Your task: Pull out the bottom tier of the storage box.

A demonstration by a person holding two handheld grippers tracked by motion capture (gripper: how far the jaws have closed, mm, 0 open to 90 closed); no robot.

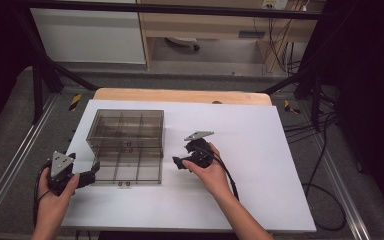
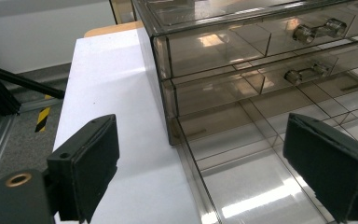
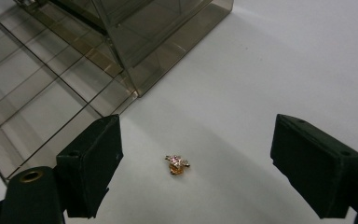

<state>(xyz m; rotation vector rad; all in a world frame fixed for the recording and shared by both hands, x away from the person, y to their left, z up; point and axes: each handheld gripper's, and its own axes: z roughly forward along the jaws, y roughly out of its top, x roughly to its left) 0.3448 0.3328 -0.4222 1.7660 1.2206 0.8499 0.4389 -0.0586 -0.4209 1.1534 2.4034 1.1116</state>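
Observation:
A smoky clear drawer box (image 1: 125,131) stands on the white sheet (image 1: 260,150), its bottom drawer (image 1: 130,171) pulled out toward me. A small gold trinket with pale stones (image 3: 177,164) lies on the sheet just off the drawer's right corner (image 3: 121,100). My right gripper (image 1: 178,162) hovers over it, open; in the right gripper view (image 3: 196,140) the trinket sits between the jaws, touching neither. My left gripper (image 1: 93,171) is open at the drawer's left front, and in the left gripper view (image 2: 203,140) its jaws straddle the drawer's side wall (image 2: 191,163).
The box's upper drawers (image 2: 261,42) are closed and carry small metal knobs (image 2: 318,30). The wooden table edge (image 1: 180,94) shows behind the sheet. Black frame bars (image 1: 40,75) and cables (image 1: 320,150) run along both sides.

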